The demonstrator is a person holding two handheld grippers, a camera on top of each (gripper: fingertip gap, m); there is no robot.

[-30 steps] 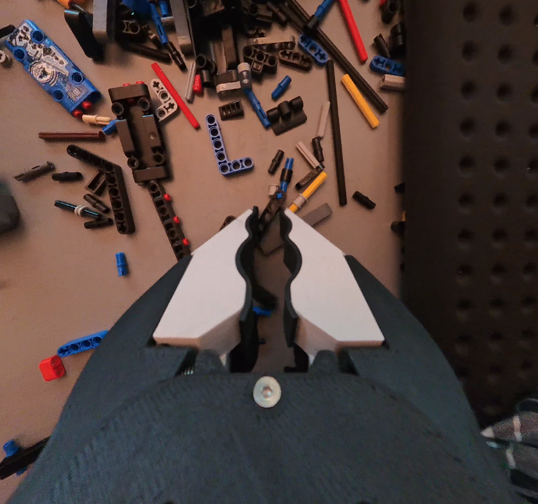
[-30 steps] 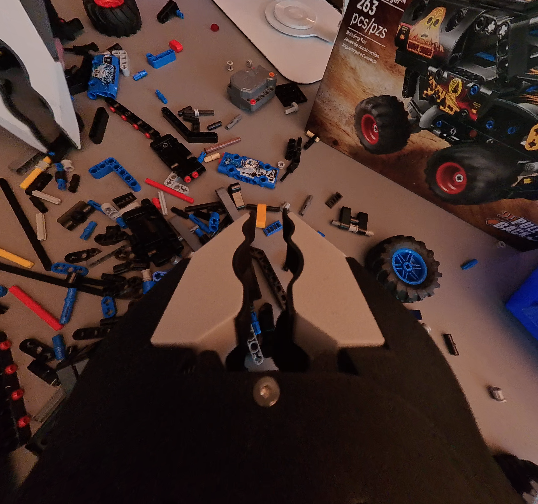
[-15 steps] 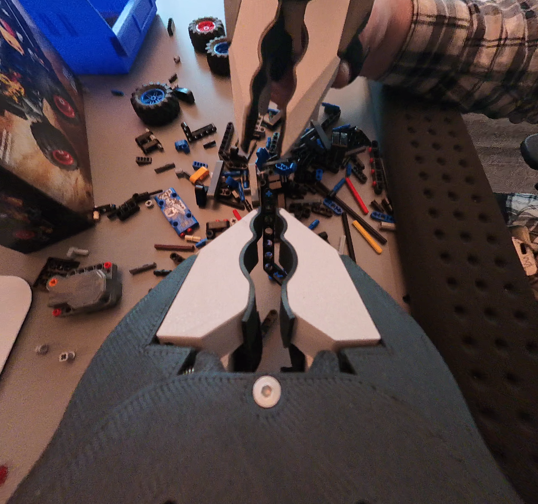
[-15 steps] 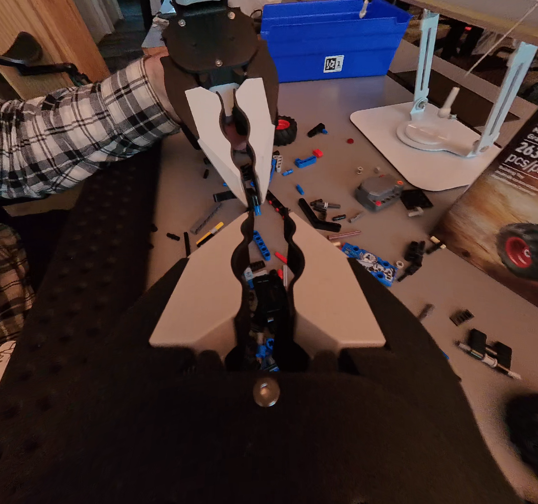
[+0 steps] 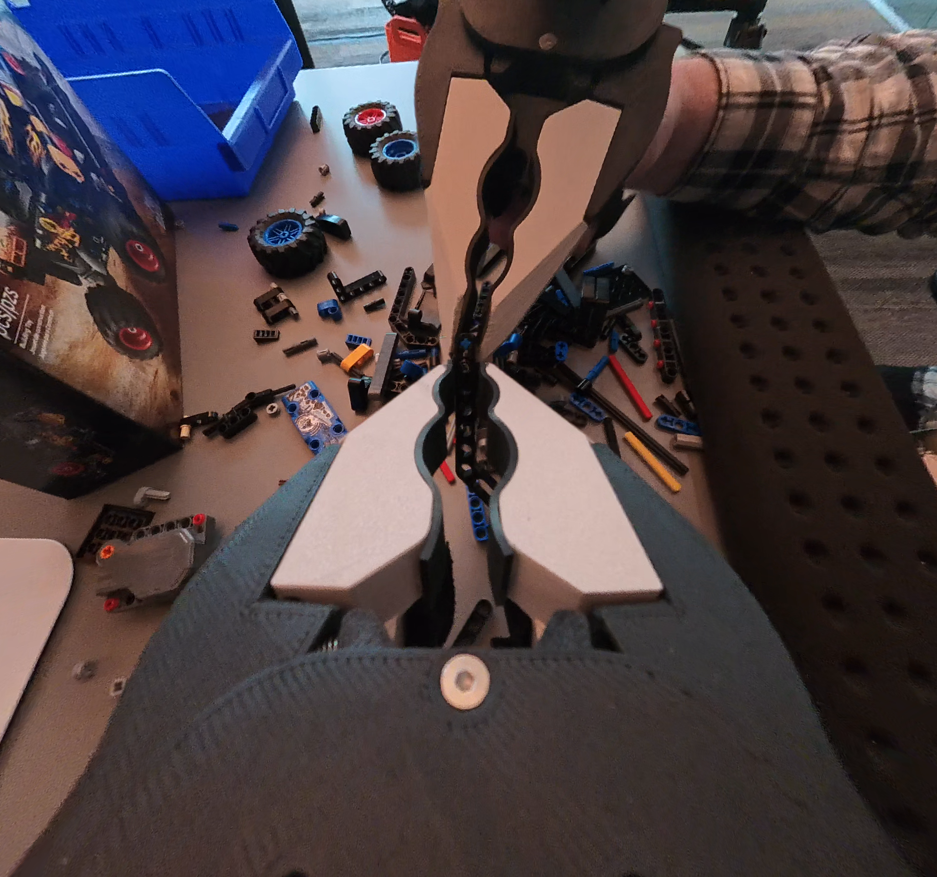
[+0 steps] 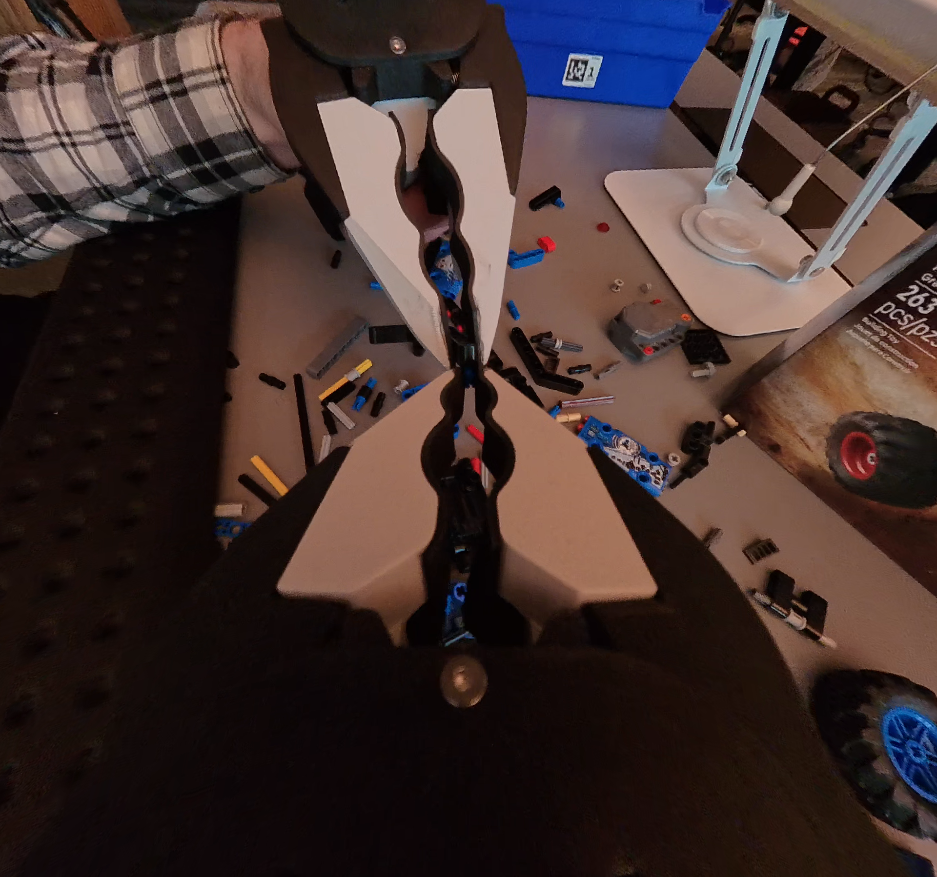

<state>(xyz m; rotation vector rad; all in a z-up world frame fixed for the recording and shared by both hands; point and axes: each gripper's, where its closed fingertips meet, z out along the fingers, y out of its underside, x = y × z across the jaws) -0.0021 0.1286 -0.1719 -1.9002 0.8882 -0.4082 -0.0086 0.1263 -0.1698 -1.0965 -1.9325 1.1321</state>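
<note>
The left gripper [image 5: 465, 371] is closed on a black perforated beam [image 5: 469, 427], a long toy building piece with a row of holes. The beam stands between its white fingers [image 5: 365, 493] and reaches forward past the tips, above the table. The right gripper [image 5: 469, 330] comes from the opposite side, tip to tip with the left one, and its narrow jaws meet the far end of the same beam near a blue pin [image 5: 464, 343]. In the right wrist view the right gripper [image 6: 465, 381] is almost shut, with only a thin gap, and a small dark piece with a blue part [image 6: 466, 371] sits at its tips; whether it truly clamps this piece cannot be told. The left gripper [image 6: 464, 346] appears there from above, held by a person with a plaid sleeve [image 6: 127, 133].

Below both tools, the grey table [image 5: 228, 254] is covered with loose building pieces: black and blue beams, a red axle [image 5: 628, 386], a yellow axle [image 5: 651, 462], and a printed blue panel [image 5: 314, 414]. Three tyres lie farther away, one with a red hub [image 5: 372, 120] and two with blue hubs [image 5: 286, 239]. A blue bin [image 5: 167, 72] and the toy's box [image 5: 76, 254] stand at the left, and a grey motor block [image 5: 147, 561] lies near the box. A white stand [image 6: 730, 244] is visible in the right wrist view.
</note>
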